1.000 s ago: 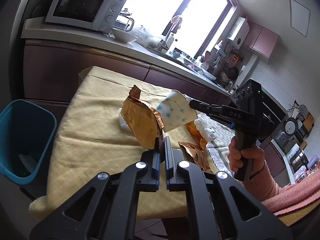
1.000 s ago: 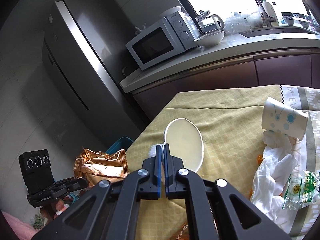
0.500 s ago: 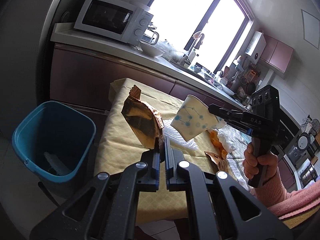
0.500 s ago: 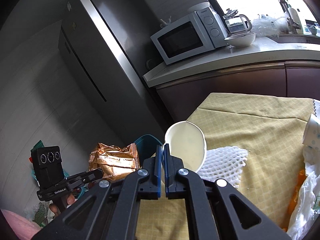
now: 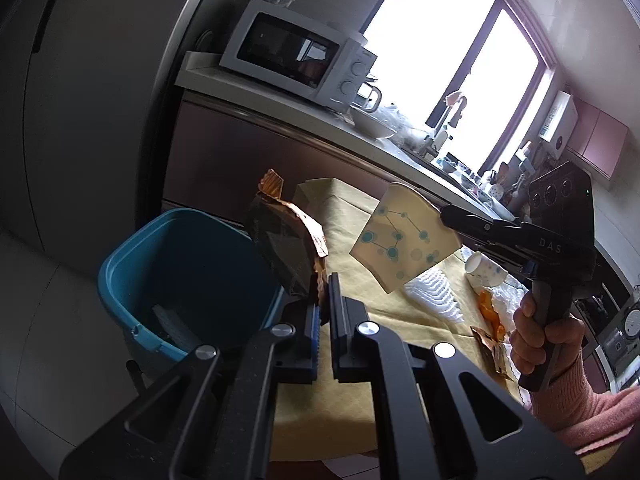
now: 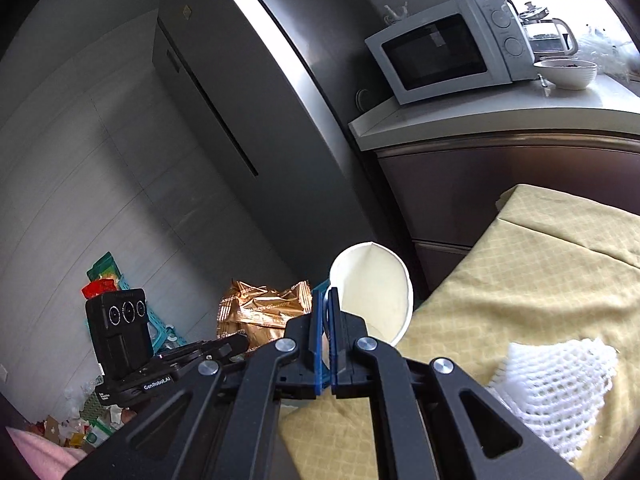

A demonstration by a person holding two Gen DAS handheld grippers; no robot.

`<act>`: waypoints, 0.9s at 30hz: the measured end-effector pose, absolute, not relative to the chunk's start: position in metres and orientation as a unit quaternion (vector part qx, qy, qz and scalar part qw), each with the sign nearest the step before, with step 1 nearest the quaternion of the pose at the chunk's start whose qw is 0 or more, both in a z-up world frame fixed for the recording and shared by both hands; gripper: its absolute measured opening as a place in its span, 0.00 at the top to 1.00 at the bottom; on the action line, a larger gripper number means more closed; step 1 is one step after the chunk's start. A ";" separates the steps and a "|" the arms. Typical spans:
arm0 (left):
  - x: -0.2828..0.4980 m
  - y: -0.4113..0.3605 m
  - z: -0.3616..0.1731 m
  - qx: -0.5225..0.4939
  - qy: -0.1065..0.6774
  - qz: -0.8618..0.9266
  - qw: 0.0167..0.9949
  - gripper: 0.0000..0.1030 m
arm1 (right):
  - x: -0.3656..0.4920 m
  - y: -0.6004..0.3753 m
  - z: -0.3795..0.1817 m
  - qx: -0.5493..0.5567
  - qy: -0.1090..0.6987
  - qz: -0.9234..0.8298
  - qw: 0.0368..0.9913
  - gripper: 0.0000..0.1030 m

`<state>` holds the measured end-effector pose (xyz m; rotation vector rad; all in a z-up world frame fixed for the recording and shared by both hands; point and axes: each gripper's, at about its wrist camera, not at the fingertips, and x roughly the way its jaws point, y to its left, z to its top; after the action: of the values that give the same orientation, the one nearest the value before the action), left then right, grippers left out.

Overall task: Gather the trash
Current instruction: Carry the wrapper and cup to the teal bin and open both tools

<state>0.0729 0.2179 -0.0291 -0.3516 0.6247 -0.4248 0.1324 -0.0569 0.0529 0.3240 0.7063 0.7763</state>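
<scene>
My left gripper (image 5: 323,292) is shut on a crumpled gold snack wrapper (image 5: 286,246), held over the right rim of the blue trash bin (image 5: 132,280). The wrapper also shows in the right wrist view (image 6: 264,308). My right gripper (image 6: 327,312) is shut on the rim of a flattened paper cup with blue dots (image 5: 402,242), held above the table's left end beside the wrapper. The cup's white inside faces the right wrist camera (image 6: 376,292). The bin holds some trash at its bottom.
The table has a yellow cloth (image 5: 360,312). On it lie white foam netting (image 6: 556,376), another dotted paper cup (image 5: 486,272), orange scraps and a gold wrapper (image 5: 492,348). A counter with a microwave (image 5: 296,56) stands behind, a steel fridge (image 6: 240,120) to the left.
Both grippers have swung left from over the table toward the blue bin, carrying the wrapper and the paper cup. The bin is now close below the wrapper.
</scene>
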 end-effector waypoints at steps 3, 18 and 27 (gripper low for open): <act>0.081 0.229 -0.037 -0.180 0.314 -0.190 0.913 0.96 | 0.143 -0.037 0.051 0.151 0.341 0.378 0.847 0.98; 0.114 0.252 -0.081 -0.189 0.361 -0.145 0.902 0.96 | 0.188 0.033 0.000 0.145 0.421 0.376 0.813 0.98; 0.136 0.253 -0.111 -0.195 0.394 -0.115 0.891 0.88 | 0.195 0.056 -0.026 0.123 0.459 0.363 0.802 0.98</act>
<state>0.1363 0.2526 -0.1109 -0.4041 0.8171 -0.2398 0.1953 0.0561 -0.0260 0.2631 0.9846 0.7774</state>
